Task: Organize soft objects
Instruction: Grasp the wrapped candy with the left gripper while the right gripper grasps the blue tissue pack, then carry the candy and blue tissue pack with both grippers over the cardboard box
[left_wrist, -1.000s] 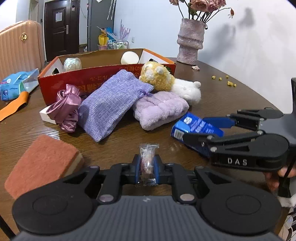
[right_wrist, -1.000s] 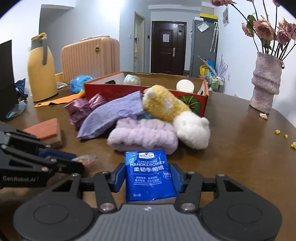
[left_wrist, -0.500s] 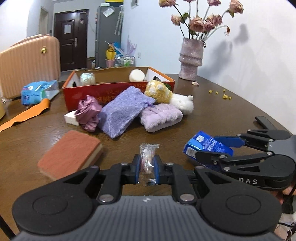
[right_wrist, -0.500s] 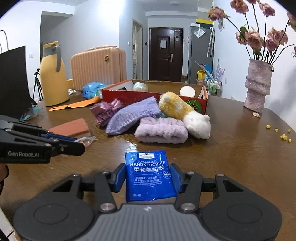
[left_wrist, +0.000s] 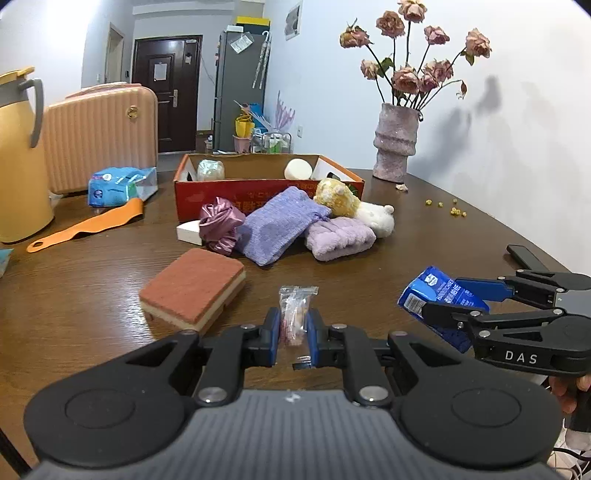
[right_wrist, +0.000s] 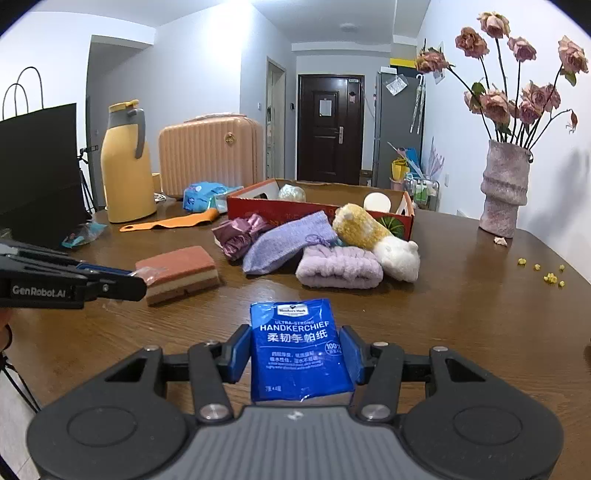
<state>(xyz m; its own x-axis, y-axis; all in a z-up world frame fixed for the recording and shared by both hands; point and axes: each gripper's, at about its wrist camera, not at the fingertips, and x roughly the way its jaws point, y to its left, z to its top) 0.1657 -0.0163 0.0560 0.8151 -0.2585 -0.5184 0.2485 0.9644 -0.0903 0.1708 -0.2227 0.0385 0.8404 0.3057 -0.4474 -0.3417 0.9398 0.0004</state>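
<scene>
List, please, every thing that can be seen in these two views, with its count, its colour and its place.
clear sachet: 1, transparent, between left gripper's fingers
handkerchief pack: 1, blue, between right gripper's fingers
sponge: 1, red-brown over cream, near table front
satin pouch: 1, mauve, before the box
knit bag: 1, lilac, pile middle
fluffy towel: 1, pale purple, pile right
plush toy: 1, yellow and white, leaning by box
cardboard box: 1, red, table centre
vase: 1, pinkish, dried roses, table's far right
flask: 1, yellow, far left
suitcase: 1, peach, behind table
table: 1, dark wood
left gripper: 1, black, shut on sachet
right gripper: 1, black, shut on pack
</scene>
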